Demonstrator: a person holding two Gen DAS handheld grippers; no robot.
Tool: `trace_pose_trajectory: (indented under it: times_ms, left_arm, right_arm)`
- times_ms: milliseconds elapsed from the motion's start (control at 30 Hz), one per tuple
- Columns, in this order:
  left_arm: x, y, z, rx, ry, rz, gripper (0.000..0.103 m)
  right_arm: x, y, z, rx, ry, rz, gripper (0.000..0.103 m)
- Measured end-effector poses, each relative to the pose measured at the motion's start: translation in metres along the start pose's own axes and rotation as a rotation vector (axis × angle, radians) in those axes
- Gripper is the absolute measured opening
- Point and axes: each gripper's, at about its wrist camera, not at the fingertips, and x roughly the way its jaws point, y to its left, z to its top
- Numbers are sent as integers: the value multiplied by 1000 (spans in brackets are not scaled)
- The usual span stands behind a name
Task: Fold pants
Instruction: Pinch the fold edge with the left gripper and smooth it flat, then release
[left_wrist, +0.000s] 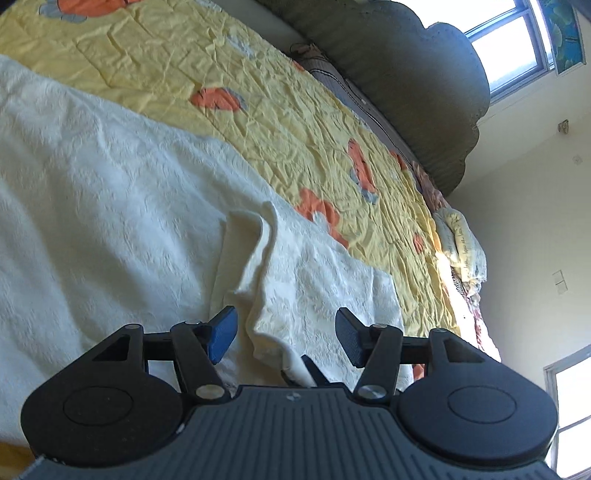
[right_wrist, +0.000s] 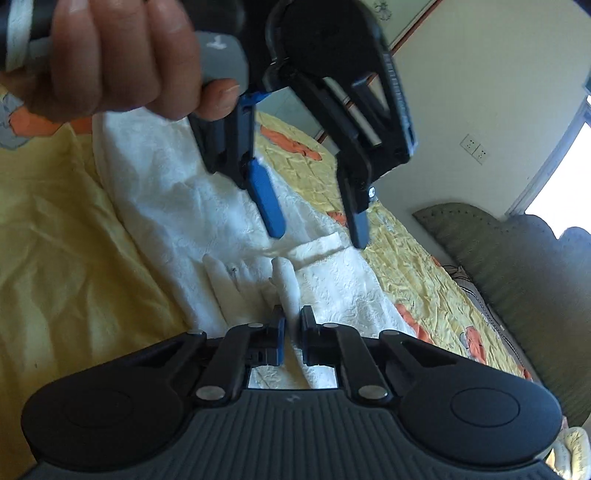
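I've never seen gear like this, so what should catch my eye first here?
The white pants sprawl across a yellow flowered bedspread. The right tool pinches a fold of that cloth close to its camera, while the left tool, gripped by a bare hand, hangs open above the pants.

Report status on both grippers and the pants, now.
Left gripper open above white textured pants. Right gripper shut on pants fold. Nothing blocking on yellow bedspread.
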Motion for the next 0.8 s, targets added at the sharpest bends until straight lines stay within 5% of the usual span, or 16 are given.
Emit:
trace_pose_trajectory:
  times_ms: [233,300,333,567,667,800]
  left_arm:
    - [39,17,7,-176,35,-85,65]
    - [45,22,10,-220,6,-91,35]
    - [46,23,12,-218,3,-87,0]
    - [16,5,4,-3,-166,34,1]
    - [20,5,0,43,-153,116,1]
    - [28,14,-5,52,-129,135,1]
  right_arm:
    - [-28,-49,0,303,-81,122,8]
    - [-26,-52,0,335,-83,148,8]
    - [-24,-52,1,333,-80,151,8]
    - [-9,-33,6,332,-88,224,8]
    - [6,-25,1,335,-30,256,8]
    - [3,-27,-5,366,15,283,11]
